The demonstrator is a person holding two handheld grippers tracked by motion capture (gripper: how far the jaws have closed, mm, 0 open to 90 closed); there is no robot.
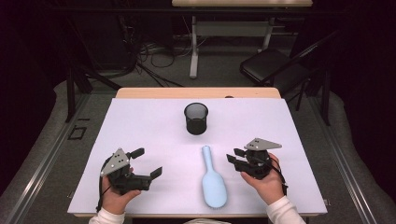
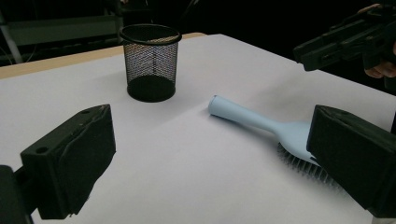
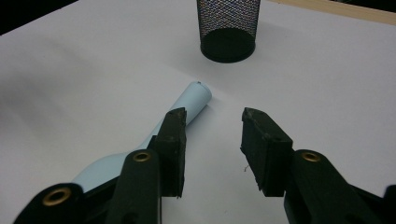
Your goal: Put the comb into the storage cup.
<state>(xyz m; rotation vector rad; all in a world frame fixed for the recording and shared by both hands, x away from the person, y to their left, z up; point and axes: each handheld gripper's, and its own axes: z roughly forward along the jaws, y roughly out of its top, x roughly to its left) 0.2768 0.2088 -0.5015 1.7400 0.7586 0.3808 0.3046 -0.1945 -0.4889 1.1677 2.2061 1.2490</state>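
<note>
Your right gripper (image 1: pixel 239 157) and left gripper (image 1: pixel 146 162) both hold their jaws spread on nothing, flanking the light-blue hairbrush (image 1: pixel 212 179) lying bristles-down on the desk (image 1: pixel 140 126) before the mesh cup (image 1: pixel 196 118).

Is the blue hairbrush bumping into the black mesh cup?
Apart. In the high view, bare white table lies between the tip of the hairbrush handle and the mesh cup; the left gripper view shows the same gap.

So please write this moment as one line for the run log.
scene: light-blue hairbrush flat on white table, mesh cup upright behind | left gripper: open, empty | right gripper: open, empty, beside handle
</note>
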